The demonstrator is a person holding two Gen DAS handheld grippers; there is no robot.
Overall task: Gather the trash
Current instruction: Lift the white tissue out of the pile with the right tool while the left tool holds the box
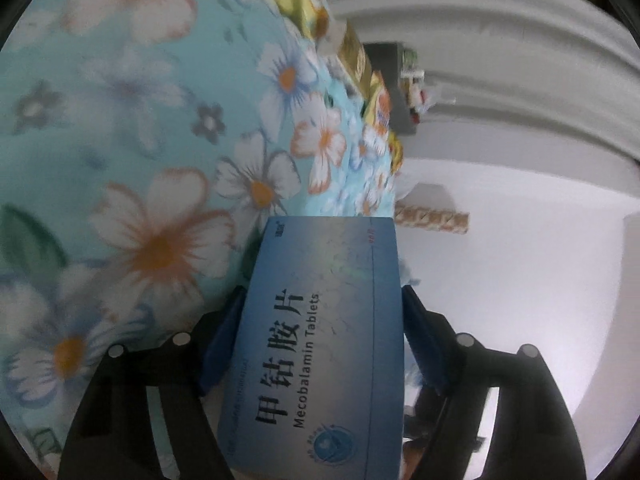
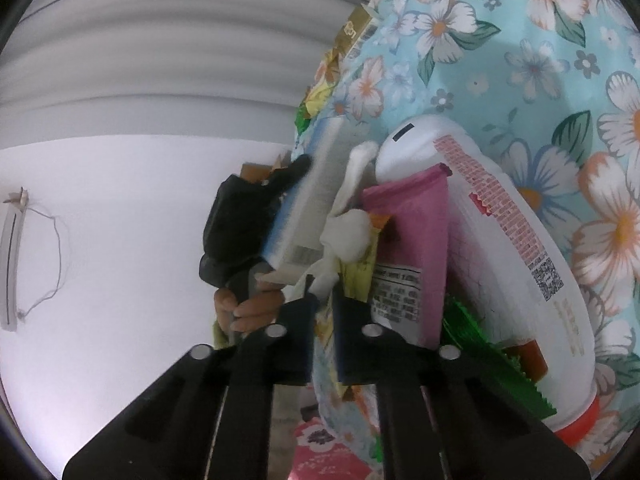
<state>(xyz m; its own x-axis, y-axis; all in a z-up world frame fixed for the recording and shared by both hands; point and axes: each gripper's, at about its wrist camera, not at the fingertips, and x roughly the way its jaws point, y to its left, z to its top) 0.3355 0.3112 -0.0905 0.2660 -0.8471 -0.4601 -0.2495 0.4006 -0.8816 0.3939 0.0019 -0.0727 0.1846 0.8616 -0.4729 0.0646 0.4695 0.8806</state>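
My left gripper (image 1: 320,308) is shut on a blue Mecobalamin tablet box (image 1: 320,328), held beside the flowered cloth (image 1: 140,120). In the right wrist view that same box (image 2: 304,208) and the left gripper (image 2: 248,224) with the hand show at the centre. My right gripper (image 2: 324,300) is shut on a thin flowered wrapper (image 2: 332,360), its blue fingers (image 2: 352,336) pinching it. Beside it lie a white bottle with a red cap (image 2: 512,248), a pink pouch (image 2: 412,240), a crumpled white tissue (image 2: 348,232) and a green wrapper (image 2: 488,364).
Yellow and gold snack wrappers (image 1: 352,52) lie along the cloth's far edge; they also show in the right wrist view (image 2: 352,32). A white wall (image 1: 520,280) and ceiling moulding (image 1: 480,40) fill the other side. A wall fixture with a cord (image 2: 16,260) hangs at left.
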